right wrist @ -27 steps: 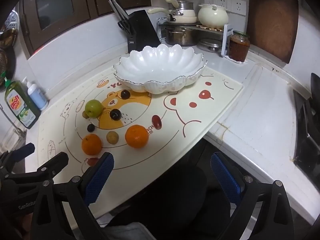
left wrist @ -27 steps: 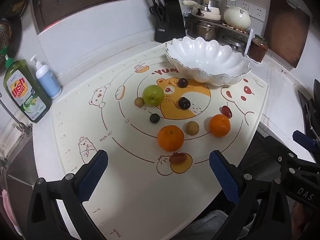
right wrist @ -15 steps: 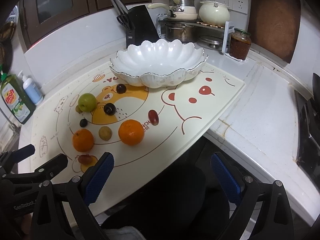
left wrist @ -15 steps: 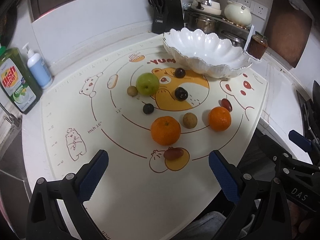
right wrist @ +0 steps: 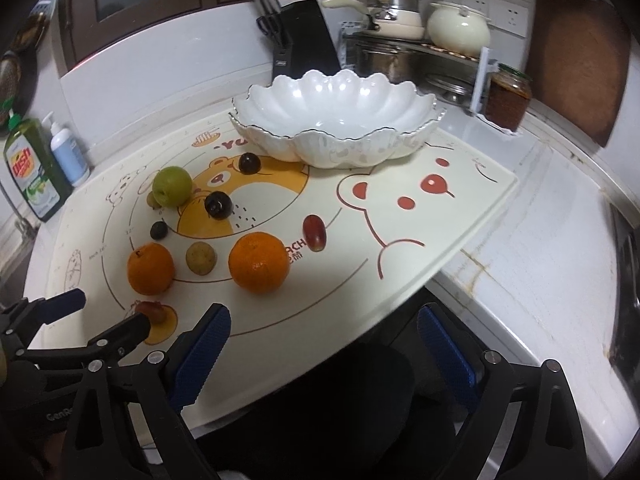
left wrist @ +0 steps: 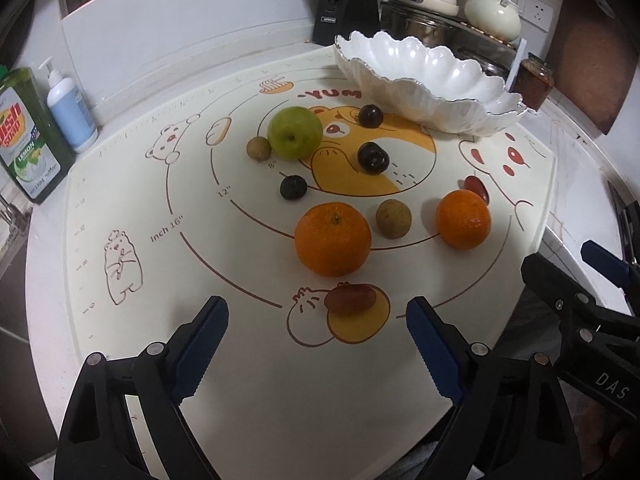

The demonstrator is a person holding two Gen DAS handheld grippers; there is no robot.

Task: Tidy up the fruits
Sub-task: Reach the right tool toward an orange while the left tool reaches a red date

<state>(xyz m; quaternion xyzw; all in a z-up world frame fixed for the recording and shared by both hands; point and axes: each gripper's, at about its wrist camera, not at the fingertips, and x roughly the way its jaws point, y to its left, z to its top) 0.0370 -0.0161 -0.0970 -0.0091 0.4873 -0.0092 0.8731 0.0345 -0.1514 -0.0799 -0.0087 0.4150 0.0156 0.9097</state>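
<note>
Both the left tongs and the right tongs hung wide open, empty, over fruit scattered before the white bowl.

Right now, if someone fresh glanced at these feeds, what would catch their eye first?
Probably the big scalloped white bowl, empty at the far end of the bear-print mat. Next, the loose fruit in front of it: two oranges nearest the open left gripper, and a green apple farther back among small dark fruits.
</note>
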